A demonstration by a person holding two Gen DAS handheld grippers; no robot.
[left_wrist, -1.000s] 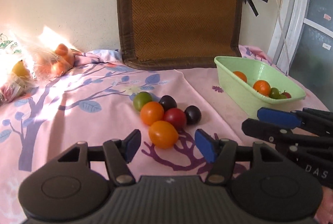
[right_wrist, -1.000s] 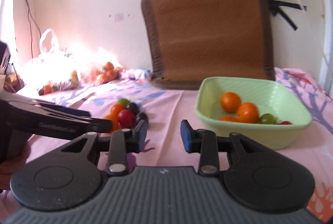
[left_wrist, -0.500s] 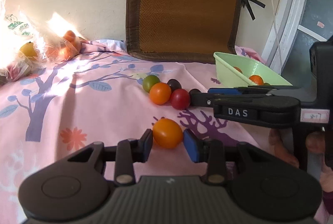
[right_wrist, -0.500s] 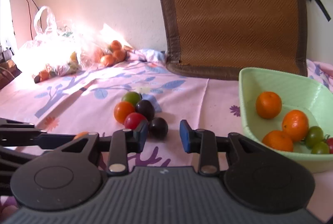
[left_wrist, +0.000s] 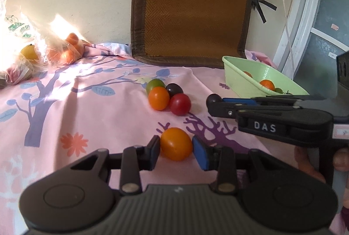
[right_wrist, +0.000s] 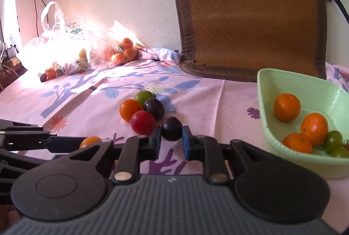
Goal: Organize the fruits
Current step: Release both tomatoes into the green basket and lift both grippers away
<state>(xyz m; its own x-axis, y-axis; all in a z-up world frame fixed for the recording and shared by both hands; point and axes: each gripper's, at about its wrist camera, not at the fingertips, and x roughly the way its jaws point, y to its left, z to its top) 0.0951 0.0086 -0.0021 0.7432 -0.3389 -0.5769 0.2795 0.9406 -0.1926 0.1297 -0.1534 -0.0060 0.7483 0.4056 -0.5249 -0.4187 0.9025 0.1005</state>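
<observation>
My left gripper (left_wrist: 176, 151) is shut on an orange tomato (left_wrist: 176, 143), held just above the pink floral cloth (left_wrist: 91, 117). My right gripper (right_wrist: 171, 139) is shut on a dark purple tomato (right_wrist: 171, 128) near the cloth; it also shows from the side in the left wrist view (left_wrist: 214, 101). A cluster stays on the cloth: a green tomato (right_wrist: 143, 97), an orange tomato (right_wrist: 130, 109), a dark tomato (right_wrist: 154, 108) and a red tomato (right_wrist: 142, 122). A green tub (right_wrist: 265, 90) to the right holds oranges (right_wrist: 286, 107) and green tomatoes (right_wrist: 333, 140).
A brown woven cushion (right_wrist: 248, 14) leans on the wall at the back. Plastic bags of fruit (right_wrist: 72, 53) lie in bright sun at the back left. A white door frame and a cable (left_wrist: 305, 16) stand at the far right.
My left gripper closed on the orange tomato and drew it back from the cluster. My right gripper moved in from the tub side and closed on the dark purple tomato.
</observation>
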